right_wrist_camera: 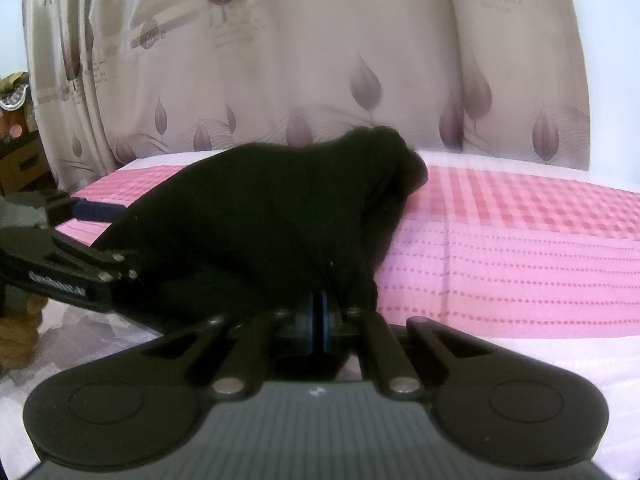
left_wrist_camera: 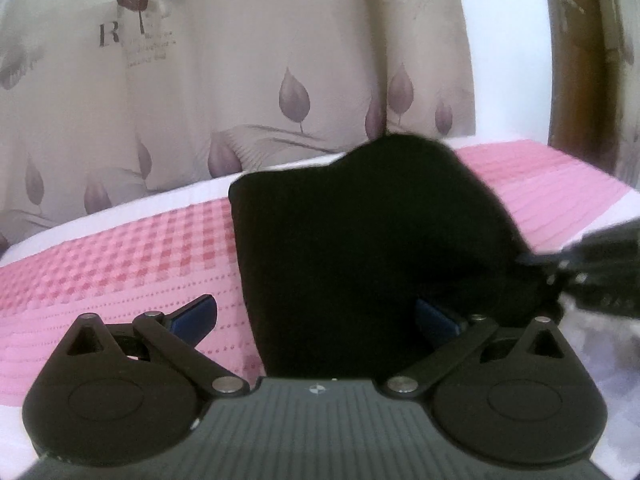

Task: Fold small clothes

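Lying on pink checked bedcover (left_wrist_camera: 120, 264), near edge lifted: black garment (left_wrist_camera: 360, 240). Left gripper (left_wrist_camera: 316, 316): jaws spread wide, tilted downward, garment between its blue pads (left_wrist_camera: 196, 316), not pressed. Right gripper (right_wrist_camera: 320, 312): tilted downward, jaws clenched on garment's near edge. Backdrop: leaf-print curtain (left_wrist_camera: 240, 80).

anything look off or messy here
The black garment is bunched in a raised hump on the pink bedspread, not flat. The right gripper pinches its near edge, while the left gripper stands open around it.
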Available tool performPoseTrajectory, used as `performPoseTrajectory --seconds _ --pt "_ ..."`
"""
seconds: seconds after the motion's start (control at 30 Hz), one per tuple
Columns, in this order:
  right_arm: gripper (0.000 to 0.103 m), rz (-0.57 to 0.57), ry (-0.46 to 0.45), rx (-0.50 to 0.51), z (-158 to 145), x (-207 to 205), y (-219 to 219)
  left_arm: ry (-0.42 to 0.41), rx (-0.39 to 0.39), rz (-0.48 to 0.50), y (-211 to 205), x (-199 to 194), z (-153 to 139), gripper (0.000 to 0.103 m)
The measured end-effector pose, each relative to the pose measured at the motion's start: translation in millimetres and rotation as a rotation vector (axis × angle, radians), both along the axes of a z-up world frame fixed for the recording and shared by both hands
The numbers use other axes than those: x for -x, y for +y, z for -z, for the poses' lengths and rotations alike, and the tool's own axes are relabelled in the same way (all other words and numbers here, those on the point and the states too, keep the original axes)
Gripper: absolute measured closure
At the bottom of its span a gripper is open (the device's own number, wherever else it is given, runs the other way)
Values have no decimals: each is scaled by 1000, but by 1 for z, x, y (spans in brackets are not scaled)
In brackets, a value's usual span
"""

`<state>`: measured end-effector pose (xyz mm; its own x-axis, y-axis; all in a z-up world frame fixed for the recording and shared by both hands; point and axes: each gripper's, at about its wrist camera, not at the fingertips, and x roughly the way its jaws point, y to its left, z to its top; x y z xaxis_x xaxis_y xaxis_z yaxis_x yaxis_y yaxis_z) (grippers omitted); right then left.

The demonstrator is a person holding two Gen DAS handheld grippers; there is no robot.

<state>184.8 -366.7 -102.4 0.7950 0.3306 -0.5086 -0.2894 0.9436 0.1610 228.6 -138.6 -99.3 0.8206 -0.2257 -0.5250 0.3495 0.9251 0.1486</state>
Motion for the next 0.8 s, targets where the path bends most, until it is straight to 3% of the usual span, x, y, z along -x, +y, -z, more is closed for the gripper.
performPoseTrajectory --seconds 0.17,0.37,0.8 --pt "99 0 0 -4 0 0 -1 43 89 -22 5 -13 -22 0" --pt "99 0 -2 -7 0 0 -1 131 119 -56 7 -48 -21 0" --pt "99 3 -7 -5 -1 2 0 157 140 -1 7 -96 -15 0"
